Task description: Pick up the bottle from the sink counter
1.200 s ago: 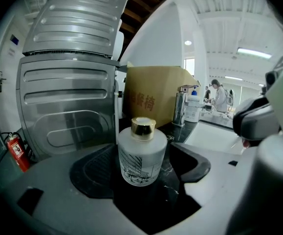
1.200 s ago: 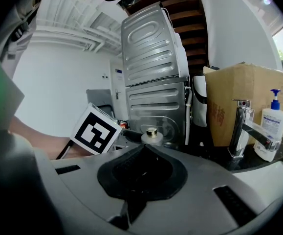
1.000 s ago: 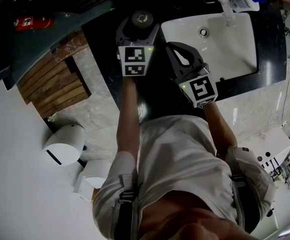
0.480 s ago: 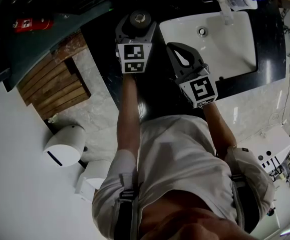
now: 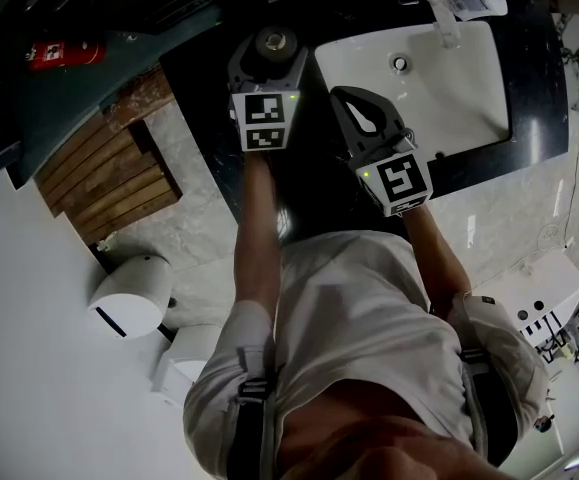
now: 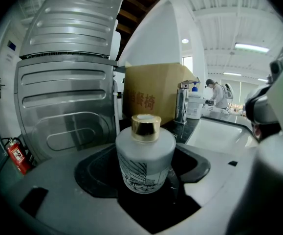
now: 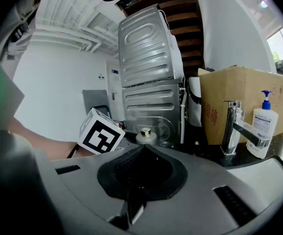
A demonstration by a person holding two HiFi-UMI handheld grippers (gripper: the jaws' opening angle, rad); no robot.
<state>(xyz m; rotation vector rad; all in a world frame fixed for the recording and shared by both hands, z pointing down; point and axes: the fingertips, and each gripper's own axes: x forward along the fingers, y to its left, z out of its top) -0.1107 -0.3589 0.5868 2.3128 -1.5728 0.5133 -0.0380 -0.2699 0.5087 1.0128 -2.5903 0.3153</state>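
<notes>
A squat frosted bottle point(image 6: 145, 155) with a gold cap and a line drawing on its side stands between the jaws of my left gripper point(image 6: 146, 182), whose dark pads press against its two sides. From the head view the bottle point(image 5: 274, 40) shows as a round cap at the tip of the left gripper point(image 5: 272, 56), over the black sink counter point(image 5: 214, 98). My right gripper point(image 5: 343, 94) hovers just to the right, shut and holding nothing. Its own view looks past the closed jaws point(image 7: 142, 148) at the bottle point(image 7: 142, 135) and the left gripper's marker cube point(image 7: 101, 135).
A white basin point(image 5: 449, 78) lies to the right, with a chrome faucet point(image 7: 234, 126) and a pump bottle point(image 7: 263, 124) at its back. Behind the counter stand a cardboard box point(image 6: 151, 99) and a ribbed metal housing point(image 6: 68, 97). A fire extinguisher point(image 5: 64, 50) lies at far left.
</notes>
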